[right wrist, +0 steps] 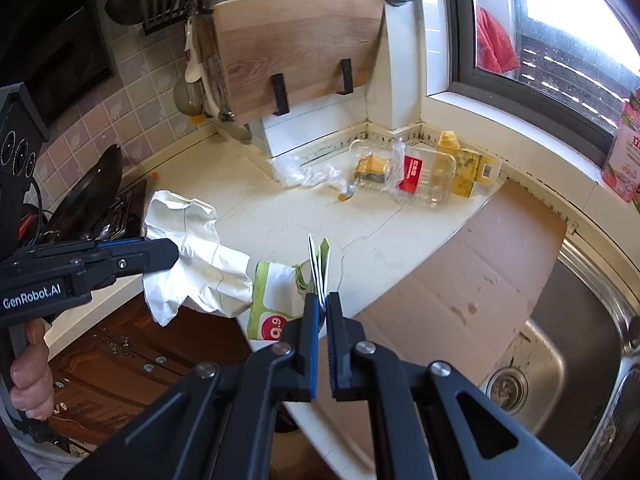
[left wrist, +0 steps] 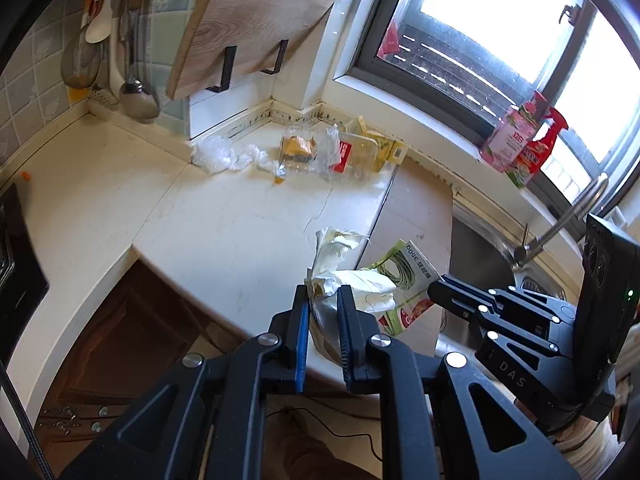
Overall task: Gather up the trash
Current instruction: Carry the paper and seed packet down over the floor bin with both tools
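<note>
Left claw [left wrist: 323, 300] is clamped on crumpled paper [left wrist: 352, 280], right claw [right wrist: 323, 304] on a green packet [right wrist: 276, 300]; remaining wrappers [right wrist: 420, 180] lie well ahead of both, slightly nearer the right

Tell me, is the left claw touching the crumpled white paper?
Touching. The left wrist view shows the left claw shut on the crumpled white paper, its pads pressing both sides.
</note>
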Demonstrator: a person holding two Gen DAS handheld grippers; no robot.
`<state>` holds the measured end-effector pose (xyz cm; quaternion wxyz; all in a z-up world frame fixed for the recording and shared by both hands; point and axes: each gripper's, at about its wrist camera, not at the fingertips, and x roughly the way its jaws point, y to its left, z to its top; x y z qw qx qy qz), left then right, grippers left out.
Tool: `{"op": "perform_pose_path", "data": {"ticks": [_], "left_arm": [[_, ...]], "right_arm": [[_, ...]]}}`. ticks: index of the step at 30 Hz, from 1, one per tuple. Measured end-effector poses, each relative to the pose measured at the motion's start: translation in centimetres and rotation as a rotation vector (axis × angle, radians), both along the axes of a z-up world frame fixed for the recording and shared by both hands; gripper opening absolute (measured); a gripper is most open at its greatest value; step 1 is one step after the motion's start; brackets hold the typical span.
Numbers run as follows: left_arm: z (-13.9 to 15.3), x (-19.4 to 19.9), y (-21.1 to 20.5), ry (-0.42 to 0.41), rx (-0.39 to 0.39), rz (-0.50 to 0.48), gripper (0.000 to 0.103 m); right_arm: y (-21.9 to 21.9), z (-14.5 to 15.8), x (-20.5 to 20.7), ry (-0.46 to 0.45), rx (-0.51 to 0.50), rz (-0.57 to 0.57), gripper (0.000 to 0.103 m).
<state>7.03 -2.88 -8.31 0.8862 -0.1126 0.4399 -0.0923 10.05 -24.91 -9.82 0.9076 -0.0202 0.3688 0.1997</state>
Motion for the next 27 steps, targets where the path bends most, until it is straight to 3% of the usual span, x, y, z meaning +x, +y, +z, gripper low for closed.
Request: {"op": "perform_pose_path", "data": {"ticks": [6, 15, 27], "left_arm": [[-1.8, -6.0, 3.2, 0.038, 0.002, -0.002, 0.011], [-6.1, -11.8, 7.8, 0.121, 0.033, 0.029, 0.011], [-11.6, -13.2, 11.1, 0.186, 0.095, 0.091, 0.011]], "right_arm": [[3.9, -1.7, -5.4, 0.019, -0.013, 0.001, 0.004], [9.6, -5.6, -10.6, 0.108, -0.02, 0.012, 0.004], [13.9, -10.2, -11.2, 0.183, -0.05, -0.005, 0.003]]}}
